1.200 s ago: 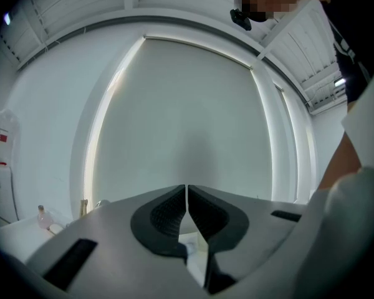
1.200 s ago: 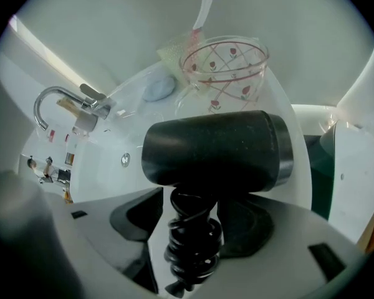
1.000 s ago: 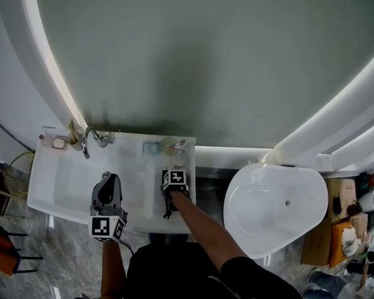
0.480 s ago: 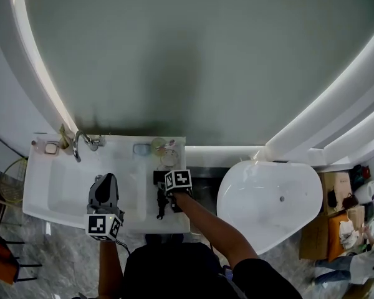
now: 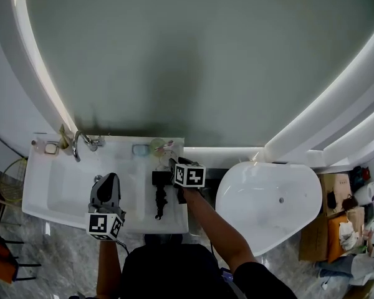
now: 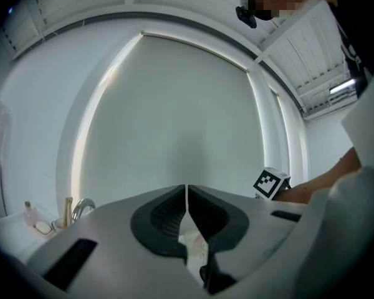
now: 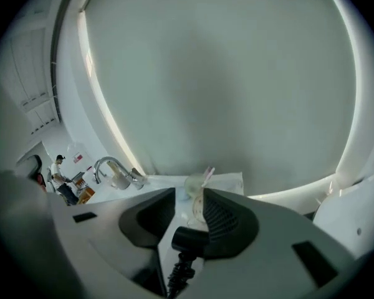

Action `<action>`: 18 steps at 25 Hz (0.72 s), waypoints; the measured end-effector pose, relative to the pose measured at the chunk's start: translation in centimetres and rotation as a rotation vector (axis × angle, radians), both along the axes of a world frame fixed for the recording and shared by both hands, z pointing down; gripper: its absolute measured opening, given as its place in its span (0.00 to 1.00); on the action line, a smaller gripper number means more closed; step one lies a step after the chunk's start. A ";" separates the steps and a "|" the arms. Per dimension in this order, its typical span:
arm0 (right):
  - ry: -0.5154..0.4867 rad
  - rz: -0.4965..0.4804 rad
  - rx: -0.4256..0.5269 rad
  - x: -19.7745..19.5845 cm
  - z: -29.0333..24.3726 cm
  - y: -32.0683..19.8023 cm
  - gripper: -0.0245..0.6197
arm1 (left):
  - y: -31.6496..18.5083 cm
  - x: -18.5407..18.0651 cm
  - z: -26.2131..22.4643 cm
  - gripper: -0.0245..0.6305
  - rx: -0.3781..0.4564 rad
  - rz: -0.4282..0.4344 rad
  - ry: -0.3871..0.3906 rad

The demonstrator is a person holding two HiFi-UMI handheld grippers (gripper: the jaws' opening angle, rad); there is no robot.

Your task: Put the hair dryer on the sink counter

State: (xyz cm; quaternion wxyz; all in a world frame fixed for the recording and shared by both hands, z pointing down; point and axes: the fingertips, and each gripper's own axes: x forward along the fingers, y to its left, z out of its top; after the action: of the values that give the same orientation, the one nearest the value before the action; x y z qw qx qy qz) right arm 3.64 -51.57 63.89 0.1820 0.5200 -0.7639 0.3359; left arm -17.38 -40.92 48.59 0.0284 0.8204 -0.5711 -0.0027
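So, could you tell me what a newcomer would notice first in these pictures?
The huge arched grey wall panel, edged with a glowing light strip, fills the upper head view. Below it, a black hair dryer lies on the white sink counter, right of the basin, and a white oval bathtub stands further right.

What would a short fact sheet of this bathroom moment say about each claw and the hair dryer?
place: white sink counter with faucet
hair dryer: lies on the counter right of the basin, cord toward the person
left claw: shut, empty, over the basin
right claw: open above the hair dryer; jaws have just been closing, nothing held between them
task: hair dryer appears set down
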 end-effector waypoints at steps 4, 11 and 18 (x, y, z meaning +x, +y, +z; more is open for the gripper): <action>0.058 0.011 0.147 0.2 -3.3 0.0 0.13 | 0.3 0.5 0.0 0.09 -0.004 0.008 -0.003; 0.078 0.004 0.289 0.1 -7.1 1.3 0.12 | 0.7 1.1 -0.2 0.09 -0.001 0.016 -0.008; 0.119 -0.030 0.480 -0.2 -11.4 2.5 0.14 | 1.2 1.4 0.0 0.09 -0.005 0.020 -0.006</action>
State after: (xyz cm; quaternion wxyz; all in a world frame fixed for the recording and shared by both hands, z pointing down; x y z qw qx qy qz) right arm 3.48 -49.10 52.44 0.1029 0.5558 -0.8175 0.1108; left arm -15.98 -39.67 48.55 0.0286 0.8259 -0.5630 0.0017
